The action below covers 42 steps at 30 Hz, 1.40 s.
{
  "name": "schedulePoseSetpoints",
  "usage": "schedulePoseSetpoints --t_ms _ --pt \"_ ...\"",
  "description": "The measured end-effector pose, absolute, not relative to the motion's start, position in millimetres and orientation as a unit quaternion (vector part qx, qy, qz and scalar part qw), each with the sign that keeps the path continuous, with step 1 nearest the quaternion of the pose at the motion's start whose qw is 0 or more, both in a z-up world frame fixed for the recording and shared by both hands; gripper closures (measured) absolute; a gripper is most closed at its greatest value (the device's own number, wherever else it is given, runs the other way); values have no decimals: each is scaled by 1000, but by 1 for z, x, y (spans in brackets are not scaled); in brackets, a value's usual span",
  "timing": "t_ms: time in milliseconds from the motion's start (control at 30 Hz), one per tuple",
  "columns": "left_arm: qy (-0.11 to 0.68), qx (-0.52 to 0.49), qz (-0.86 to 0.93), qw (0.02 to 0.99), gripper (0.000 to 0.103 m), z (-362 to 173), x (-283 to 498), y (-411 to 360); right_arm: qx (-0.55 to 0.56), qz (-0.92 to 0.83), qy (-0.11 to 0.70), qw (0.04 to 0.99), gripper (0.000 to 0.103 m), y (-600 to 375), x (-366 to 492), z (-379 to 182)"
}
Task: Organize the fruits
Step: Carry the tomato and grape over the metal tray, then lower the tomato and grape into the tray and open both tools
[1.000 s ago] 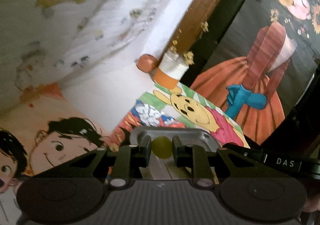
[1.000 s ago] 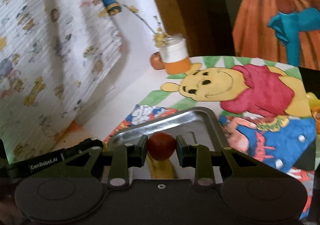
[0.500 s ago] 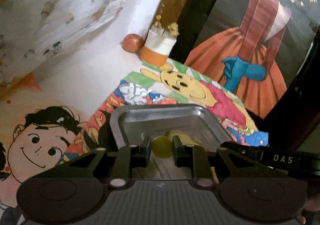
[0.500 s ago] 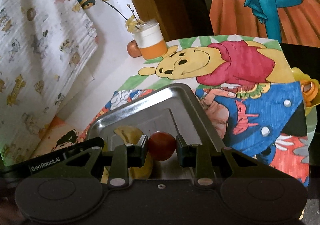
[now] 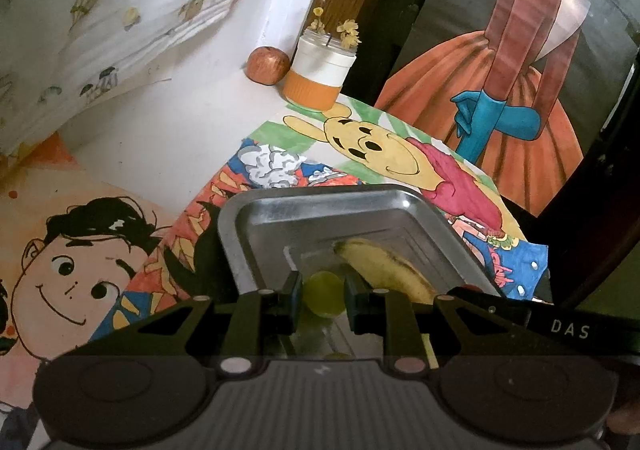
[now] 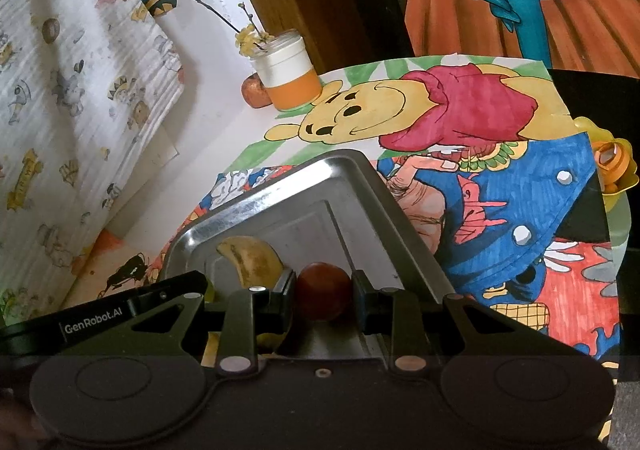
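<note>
A steel tray [image 5: 256, 218] [image 6: 280, 186] lies on a colourful cartoon drawing, with a spotted banana [image 5: 384, 266] [image 6: 252, 258] in it. My left gripper [image 5: 323, 293] is shut on a small yellow-green round fruit [image 5: 323, 292], held just over the tray's near part beside the banana. My right gripper [image 6: 323, 296] is shut on a dark red round fruit [image 6: 323, 296], low over the tray to the right of the banana. The left gripper's arm [image 6: 100, 324] shows at the lower left of the right wrist view.
An apple [image 5: 267, 65] [image 6: 255, 91] and a white and orange jar [image 5: 320, 76] [image 6: 288, 72] with dried flower twigs stand at the table's far corner. Patterned cloth [image 5: 100, 10] hangs at the left. A yellow and orange toy [image 6: 612, 166] sits at the right edge. A painted dress picture [image 5: 500, 70] stands behind.
Both grippers have tipped down and sunk toward the tray with their fruits still held. The tray and the banana have come into fuller view.
</note>
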<state>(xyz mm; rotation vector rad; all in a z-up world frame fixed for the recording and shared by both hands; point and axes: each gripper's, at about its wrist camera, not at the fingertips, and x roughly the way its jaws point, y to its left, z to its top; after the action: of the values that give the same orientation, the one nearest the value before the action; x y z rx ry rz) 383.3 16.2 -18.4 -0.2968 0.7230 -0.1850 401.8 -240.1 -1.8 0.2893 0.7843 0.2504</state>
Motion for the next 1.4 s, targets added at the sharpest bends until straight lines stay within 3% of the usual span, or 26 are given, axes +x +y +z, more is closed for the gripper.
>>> schedulePoseSetpoints --t_ms 500,767,867,933,1133,1300,1400 --pt "358 -143 -79 919 74 -16 384 16 130 118 377 910 68 -240 399 -1" --pt "347 -148 -74 923 66 -9 378 17 114 112 360 919 58 -239 391 7" --pt "342 -150 -68 925 57 -4 375 19 106 109 350 924 53 -239 386 12" --pt "336 -152 -62 927 44 -1 373 20 101 107 343 928 47 -239 383 15" --pt "319 -148 -43 935 20 12 363 22 93 102 325 936 32 -240 372 25" --pt "303 -136 -23 943 5 24 351 20 83 99 305 944 20 -240 359 36" --pt "292 -129 -10 948 1 31 343 19 72 97 294 948 14 -241 351 42"
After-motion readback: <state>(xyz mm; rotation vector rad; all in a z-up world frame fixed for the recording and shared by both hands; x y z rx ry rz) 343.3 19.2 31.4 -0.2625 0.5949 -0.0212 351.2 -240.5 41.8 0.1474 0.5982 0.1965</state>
